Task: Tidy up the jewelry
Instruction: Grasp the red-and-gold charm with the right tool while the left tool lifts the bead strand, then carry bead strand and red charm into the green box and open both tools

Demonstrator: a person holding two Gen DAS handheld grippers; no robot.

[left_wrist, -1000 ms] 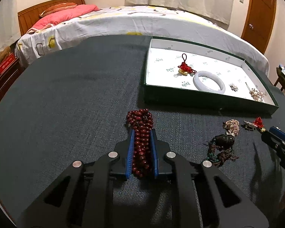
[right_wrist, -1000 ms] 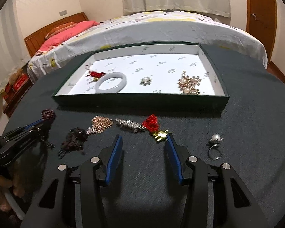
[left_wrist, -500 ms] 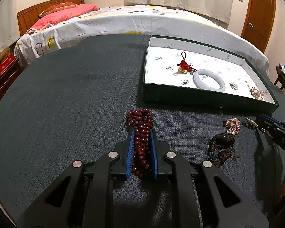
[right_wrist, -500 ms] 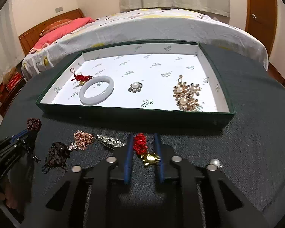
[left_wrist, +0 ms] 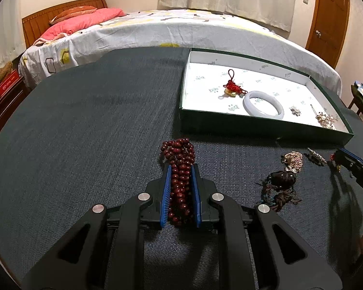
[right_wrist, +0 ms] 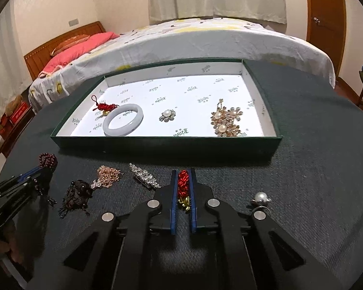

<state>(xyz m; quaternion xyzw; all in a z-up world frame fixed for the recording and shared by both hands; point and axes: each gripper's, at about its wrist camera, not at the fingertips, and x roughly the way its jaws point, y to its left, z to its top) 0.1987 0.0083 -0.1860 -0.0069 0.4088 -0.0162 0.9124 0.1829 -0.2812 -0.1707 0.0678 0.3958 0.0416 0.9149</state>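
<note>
On the dark table (right_wrist: 314, 145), in front of the near wall of the green box (right_wrist: 167, 145), the right gripper (right_wrist: 182, 176) is clamped on a red knotted charm (right_wrist: 183, 186). Toward the table's left edge, the left gripper (left_wrist: 180, 169) grips a coil of dark red beads (left_wrist: 180, 169), its far loops spilling past the fingertips. Between the two grippers lie a black tasselled piece (right_wrist: 77, 194), a rose-gold chain (right_wrist: 107, 176) and a crystal clip (right_wrist: 144, 176). A pearl ring (right_wrist: 260, 198) sits just right of the right gripper. Inside the box rest a pale bangle (right_wrist: 123, 123), another red charm (right_wrist: 104, 106), a pearl brooch (right_wrist: 167, 115) and gold pearl flowers (right_wrist: 226, 120).
</note>
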